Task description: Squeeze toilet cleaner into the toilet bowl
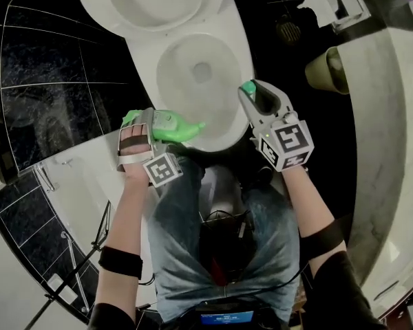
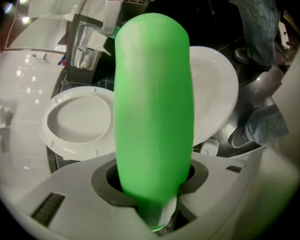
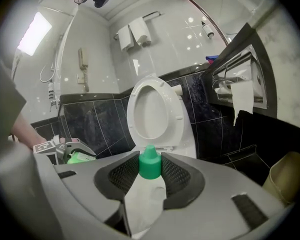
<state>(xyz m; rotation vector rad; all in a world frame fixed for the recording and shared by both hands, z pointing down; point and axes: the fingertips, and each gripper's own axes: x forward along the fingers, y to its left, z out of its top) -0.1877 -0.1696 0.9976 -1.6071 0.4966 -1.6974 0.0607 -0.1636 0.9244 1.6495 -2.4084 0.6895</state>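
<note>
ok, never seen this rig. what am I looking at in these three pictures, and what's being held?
No robot here: a person carries a two-jaw gripper in each hand. The head view comes from a camera on the person's head, looking steeply down at the toilet bowl, seat raised. The other two come from cameras riding on each gripper, looking along its jaws. The left gripper is clamped on a green cleaner bottle, held sideways by the bowl's near rim. The right gripper pinches a small green cap, seemingly the bottle's. The marker cubes are part of the grippers. A toilet roll hangs on the wall beside the toilet.
</note>
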